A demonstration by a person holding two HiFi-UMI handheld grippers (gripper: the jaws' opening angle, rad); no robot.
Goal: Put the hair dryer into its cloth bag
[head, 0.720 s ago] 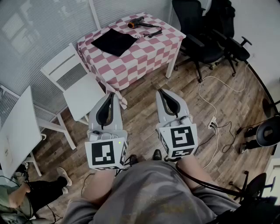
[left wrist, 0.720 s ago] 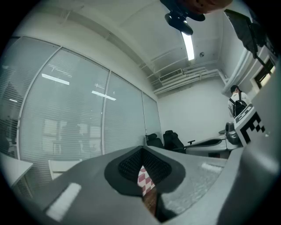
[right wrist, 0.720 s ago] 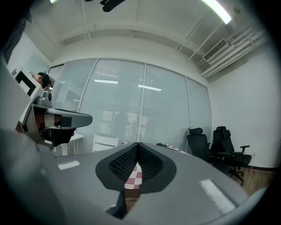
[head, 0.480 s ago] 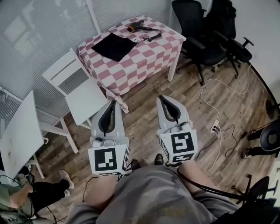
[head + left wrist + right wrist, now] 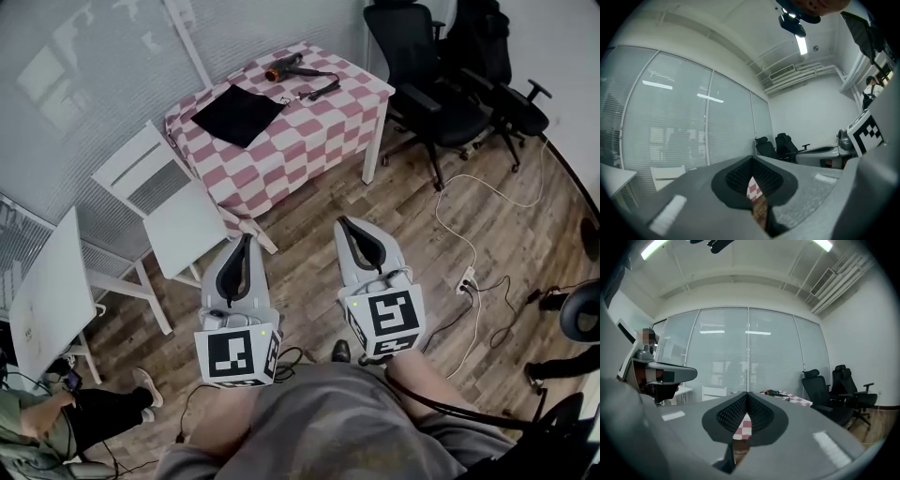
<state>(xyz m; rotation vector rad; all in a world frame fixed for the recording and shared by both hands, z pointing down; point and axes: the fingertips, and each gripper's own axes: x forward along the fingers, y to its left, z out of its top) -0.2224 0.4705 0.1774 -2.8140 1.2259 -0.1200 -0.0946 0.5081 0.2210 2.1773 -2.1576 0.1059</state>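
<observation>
Pink-and-white checked cloth is draped over a small square table [image 5: 314, 131] set on a wood-plank floor [image 5: 487, 220], close to a glass wall [image 5: 84, 75] lined with blinds. A white slatted chair [image 5: 178, 211] and black office chairs [image 5: 431, 84] are placed around it. The hair dryer [image 5: 284, 67] is laid on its side near the far edge, dark with an orange end, its black cord [image 5: 319, 87] trailing alongside. The cloth bag [image 5: 239, 114], flat, black and roughly square, is spread near it. The left gripper [image 5: 247, 239] and right gripper [image 5: 343, 222] are held low, well apart from the table, each with its jaws pressed together on nothing.
</observation>
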